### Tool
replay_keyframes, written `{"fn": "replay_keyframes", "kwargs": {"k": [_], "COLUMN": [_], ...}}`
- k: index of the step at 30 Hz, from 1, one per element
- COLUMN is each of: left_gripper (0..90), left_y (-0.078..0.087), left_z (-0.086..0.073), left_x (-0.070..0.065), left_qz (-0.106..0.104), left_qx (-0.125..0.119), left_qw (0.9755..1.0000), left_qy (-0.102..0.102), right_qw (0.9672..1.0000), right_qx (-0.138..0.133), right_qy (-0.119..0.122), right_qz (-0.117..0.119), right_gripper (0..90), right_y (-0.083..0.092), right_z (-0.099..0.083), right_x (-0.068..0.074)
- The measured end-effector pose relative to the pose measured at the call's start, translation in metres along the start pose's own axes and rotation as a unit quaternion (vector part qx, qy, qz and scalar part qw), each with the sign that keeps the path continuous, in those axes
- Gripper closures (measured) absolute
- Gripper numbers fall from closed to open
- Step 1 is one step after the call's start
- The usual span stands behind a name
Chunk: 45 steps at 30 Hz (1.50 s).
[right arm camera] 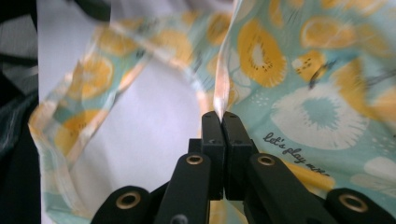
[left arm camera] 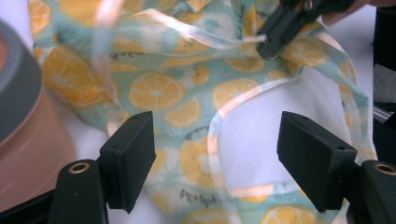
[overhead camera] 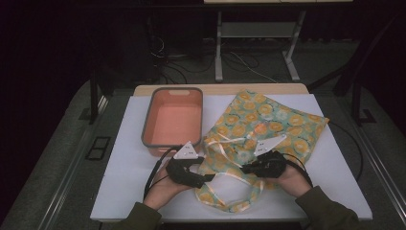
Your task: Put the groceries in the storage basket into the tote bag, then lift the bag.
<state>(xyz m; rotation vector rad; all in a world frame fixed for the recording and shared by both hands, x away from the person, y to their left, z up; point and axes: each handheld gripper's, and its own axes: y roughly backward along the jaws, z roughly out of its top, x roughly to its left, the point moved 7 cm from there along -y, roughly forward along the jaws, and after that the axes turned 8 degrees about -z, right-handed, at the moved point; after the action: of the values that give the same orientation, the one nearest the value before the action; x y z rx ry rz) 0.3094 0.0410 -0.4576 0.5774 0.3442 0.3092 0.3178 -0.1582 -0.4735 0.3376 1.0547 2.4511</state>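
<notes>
The apron (overhead camera: 261, 122) is thin soft cotton, pale green with printed orange slices, and a shiny cream ribbon (overhead camera: 225, 143) runs along its edges and makes loose loops. It lies wrinkled on the flat white board (overhead camera: 335, 167), in the right half. Its long axis goes from about 7 o'clock, near the person, to about 1 o'clock at the far right corner. At 10 o'clock from it stands a bin (overhead camera: 173, 120), rectangular with round corners, smooth orange plastic with a grey rim.

The left gripper (left arm camera: 215, 154) has its black blocky jaws well apart. The cloth and ribbon lie between and under them, but the pads do not press on it. The right gripper (right arm camera: 222, 122) has its jaws together, clamped on the ribbon edge of the apron, which rises from the tips toward 12 o'clock.
</notes>
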Motion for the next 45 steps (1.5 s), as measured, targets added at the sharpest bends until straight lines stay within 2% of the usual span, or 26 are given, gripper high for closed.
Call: {"fn": "replay_keyframes", "kwargs": {"k": [3,4,5,6,9,13,17,21,27,30,34,37,38,41,43,45], "left_gripper": [25.6,25.0,24.4,24.4,24.4,25.6,27.0,28.7,30.5,31.8,35.0,41.8,44.1,59.5,72.6,84.2], "left_y": [0.000,0.000,-0.001,-0.001,-0.002,-0.004,-0.007,-0.011,-0.026,-0.034,-0.040,-0.043,-0.043,-0.042,-0.043,-0.044], "left_z": [-0.002,-0.003,-0.003,-0.004,-0.003,-0.001,-0.002,-0.002,-0.005,-0.008,-0.013,-0.017,-0.017,-0.016,-0.015,-0.015], "left_x": [0.002,0.003,0.003,0.003,0.001,0.000,-0.001,0.000,0.005,0.009,0.012,0.015,0.015,0.016,0.016,0.014], "left_qz": [0.004,0.004,0.004,0.004,0.002,0.001,-0.001,0.001,0.004,0.008,0.022,0.036,0.034,0.036,0.031,0.027], "left_qx": [0.002,0.002,0.003,0.005,0.005,0.005,0.010,0.014,0.035,0.051,0.076,0.090,0.087,0.082,0.081,0.084], "left_qw": [1.0000,1.0000,1.0000,1.0000,0.9999,0.9999,0.9998,0.9997,0.9990,0.9982,0.9959,0.9940,0.9944,0.9949,0.9950,0.9947], "left_qy": [-0.003,-0.003,-0.004,-0.005,-0.009,-0.013,-0.016,-0.019,-0.027,-0.030,-0.044,-0.050,-0.050,-0.046,-0.048,-0.053], "right_qw": [0.9997,0.9996,0.9996,0.9998,0.9997,0.9985,0.9980,0.9993,0.9984,0.9980,0.9970,0.9963,0.9962,0.9960,0.9955,0.9957], "right_qx": [0.021,0.025,0.023,0.016,-0.016,-0.046,-0.059,-0.034,0.021,0.032,0.032,0.032,0.032,0.033,0.032,0.031], "right_qy": [0.012,0.016,0.015,0.011,-0.001,-0.004,-0.007,0.002,0.003,-0.006,0.006,0.015,0.017,0.020,0.024,0.022], "right_qz": [-0.001,-0.004,-0.005,-0.010,-0.018,-0.028,-0.023,-0.019,-0.052,-0.055,-0.070,-0.079,-0.080,-0.081,-0.086,-0.085], "right_gripper": [88.3,85.9,79.3,72.1,62.6,58.5,60.4,60.4,57.0,56.6,63.2,69.0,72.6,83.3,89.2,89.8], "right_y": [-0.010,-0.012,-0.012,-0.010,0.005,0.028,0.042,0.033,0.011,0.005,0.004,0.004,0.004,0.004,0.004,0.004], "right_z": [-0.006,-0.008,-0.007,-0.006,-0.001,0.000,-0.003,-0.013,-0.033,-0.039,-0.040,-0.040,-0.040,-0.040,-0.040,-0.040], "right_x": [0.004,0.005,0.005,0.005,0.006,0.011,0.018,0.029,0.018,0.011,0.009,0.009,0.009,0.009,0.007,0.006]}}
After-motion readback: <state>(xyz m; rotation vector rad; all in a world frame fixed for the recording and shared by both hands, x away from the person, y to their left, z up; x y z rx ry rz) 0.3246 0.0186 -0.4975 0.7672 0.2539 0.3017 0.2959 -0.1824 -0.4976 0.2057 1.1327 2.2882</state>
